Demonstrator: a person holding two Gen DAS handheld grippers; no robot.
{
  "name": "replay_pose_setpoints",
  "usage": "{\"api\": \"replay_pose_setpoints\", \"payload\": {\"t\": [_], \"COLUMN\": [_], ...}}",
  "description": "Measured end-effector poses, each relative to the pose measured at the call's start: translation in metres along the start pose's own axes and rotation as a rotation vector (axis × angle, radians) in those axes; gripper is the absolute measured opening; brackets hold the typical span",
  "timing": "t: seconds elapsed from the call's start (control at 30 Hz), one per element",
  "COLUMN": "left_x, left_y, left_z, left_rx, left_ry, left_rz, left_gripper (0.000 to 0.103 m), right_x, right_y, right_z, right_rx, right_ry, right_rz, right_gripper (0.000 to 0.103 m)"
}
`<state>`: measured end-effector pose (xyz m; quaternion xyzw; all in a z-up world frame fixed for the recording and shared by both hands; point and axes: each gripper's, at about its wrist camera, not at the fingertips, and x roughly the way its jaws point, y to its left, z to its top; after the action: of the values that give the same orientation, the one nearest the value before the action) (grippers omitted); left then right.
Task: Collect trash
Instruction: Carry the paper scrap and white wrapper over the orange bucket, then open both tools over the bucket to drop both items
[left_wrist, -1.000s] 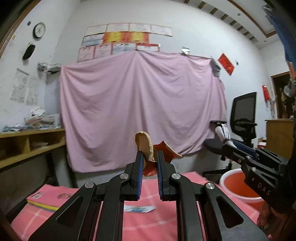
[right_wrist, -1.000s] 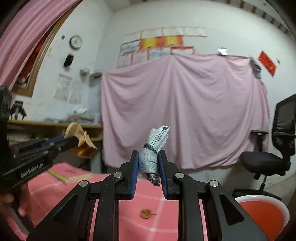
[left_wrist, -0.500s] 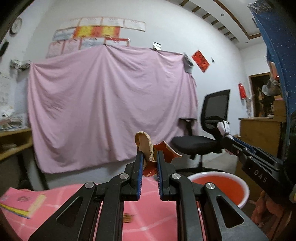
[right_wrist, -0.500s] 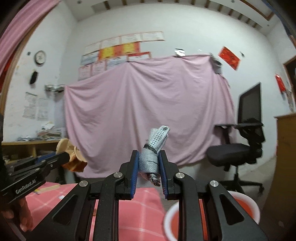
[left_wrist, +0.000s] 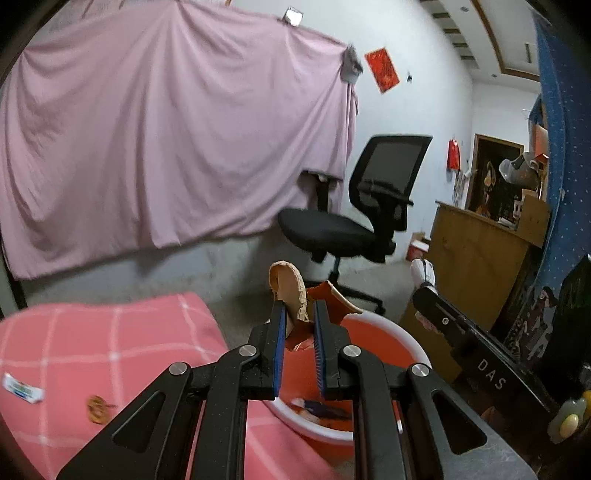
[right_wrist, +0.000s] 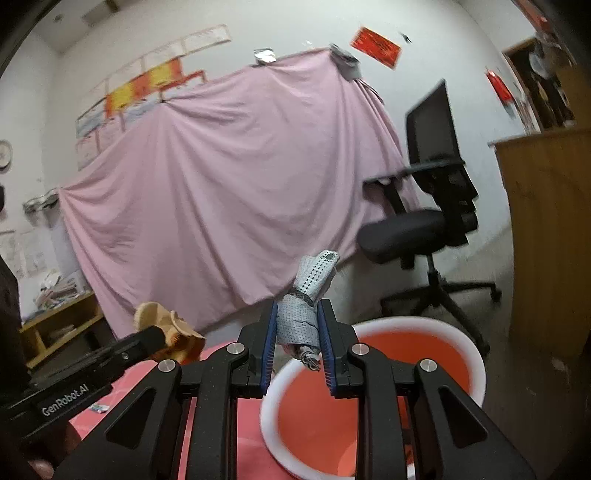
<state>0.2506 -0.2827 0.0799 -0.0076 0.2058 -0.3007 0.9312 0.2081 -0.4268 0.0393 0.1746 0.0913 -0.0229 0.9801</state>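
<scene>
My left gripper (left_wrist: 298, 325) is shut on a tan and orange peel scrap (left_wrist: 290, 291) and holds it over the near rim of the orange bin (left_wrist: 402, 345). My right gripper (right_wrist: 296, 334) is shut on a crumpled grey dotted wrapper (right_wrist: 308, 295) and holds it above the bin's white rim (right_wrist: 406, 323). The left gripper with its peel also shows in the right wrist view (right_wrist: 162, 332), left of the bin. The right gripper shows in the left wrist view (left_wrist: 428, 291), beyond the bin.
The pink checked table (left_wrist: 110, 339) lies left of the bin, with a small white packet (left_wrist: 22, 387) and a round brown scrap (left_wrist: 98, 408) on it. A black office chair (left_wrist: 354, 221) and a wooden cabinet (left_wrist: 476, 251) stand behind the bin.
Both grippers have swung right from over the table to the orange bin and tilted down towards it. Each still holds its piece of trash.
</scene>
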Motion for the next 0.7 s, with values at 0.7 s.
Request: {"api": "replay_pose_setpoints", "payload": {"t": [0.7], "left_x": [0.041], "left_y": [0.008], "left_z": [-0.004], "left_rx": [-0.134], "left_ry": [0.17], "left_rz": [-0.043], "left_gripper": [0.032], "right_x": [0.025], "right_y": [-0.015], "right_z": [-0.007], "right_rx": [0.019], "right_ry": [0.141], "right_rz": [-0.083], "right_gripper": [0.021]}}
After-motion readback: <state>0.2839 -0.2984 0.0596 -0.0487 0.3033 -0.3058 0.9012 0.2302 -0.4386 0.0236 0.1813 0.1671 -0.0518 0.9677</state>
